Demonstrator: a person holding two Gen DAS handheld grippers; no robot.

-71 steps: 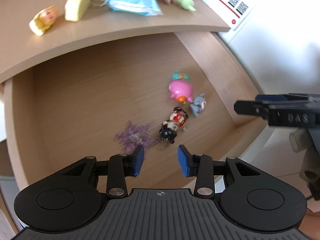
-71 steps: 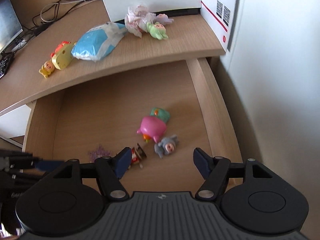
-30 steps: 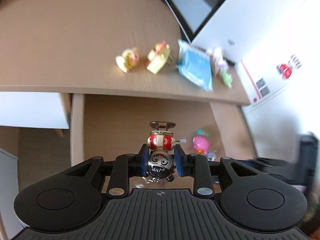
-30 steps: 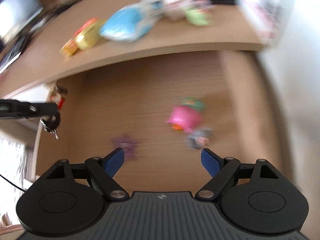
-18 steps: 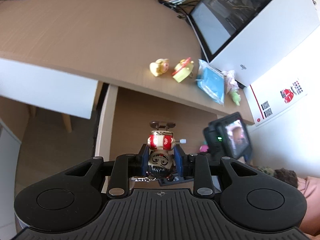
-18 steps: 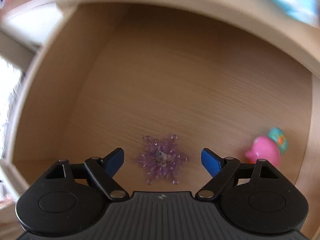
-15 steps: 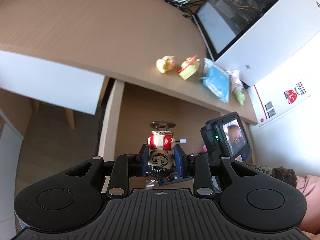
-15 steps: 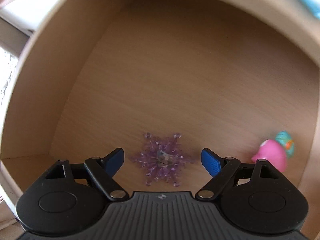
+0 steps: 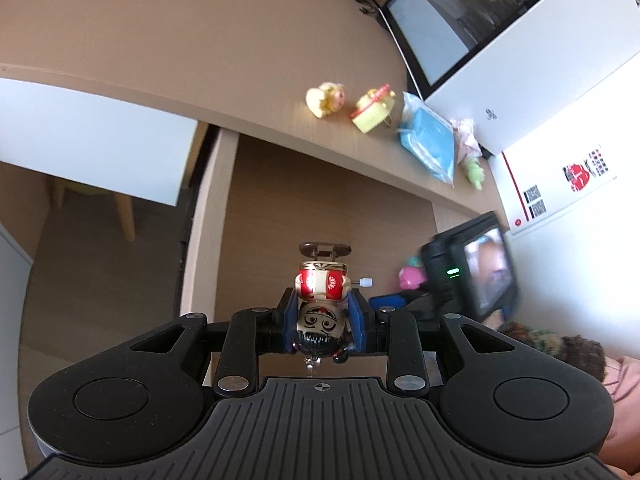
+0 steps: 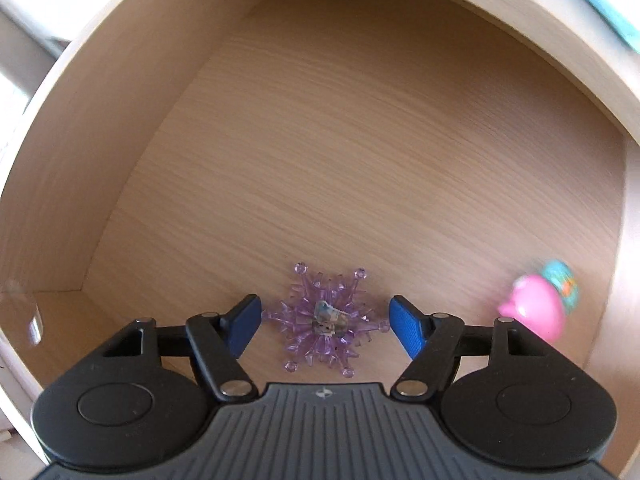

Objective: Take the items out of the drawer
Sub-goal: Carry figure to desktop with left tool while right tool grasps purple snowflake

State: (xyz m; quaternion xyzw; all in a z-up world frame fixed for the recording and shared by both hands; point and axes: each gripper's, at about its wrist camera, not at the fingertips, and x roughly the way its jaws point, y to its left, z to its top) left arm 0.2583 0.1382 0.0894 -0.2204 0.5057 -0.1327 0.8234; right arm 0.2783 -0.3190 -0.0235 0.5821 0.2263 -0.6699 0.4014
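Note:
My left gripper [image 9: 322, 322] is shut on a small wind-up doll [image 9: 322, 298] in red and white, held upside down above the open wooden drawer [image 9: 204, 232]. Down inside that drawer [image 10: 360, 140], my right gripper [image 10: 325, 322] straddles a purple crystal snowflake [image 10: 326, 318] lying on the floor. Its jaws are closing, and the blue pads stand just clear of the snowflake's tips on both sides. A pink pig toy [image 10: 538, 312] with a teal piece lies at the drawer's right side. In the left wrist view the right gripper's camera body [image 9: 476, 268] hides most of the drawer's right part.
On the desk top [image 9: 200, 40] lie a yellow doll [image 9: 326, 98], a yellow-green toy [image 9: 374, 110], a blue packet [image 9: 430, 144] and a green-pink toy [image 9: 472, 158]. A monitor [image 9: 460, 12] and a white box [image 9: 560, 160] stand behind. A person's hair and sleeve show at lower right.
The right gripper swung left over the drawer, sank onto the purple snowflake and narrowed its jaws around it. The left gripper drifted left and slightly lower, still holding the doll.

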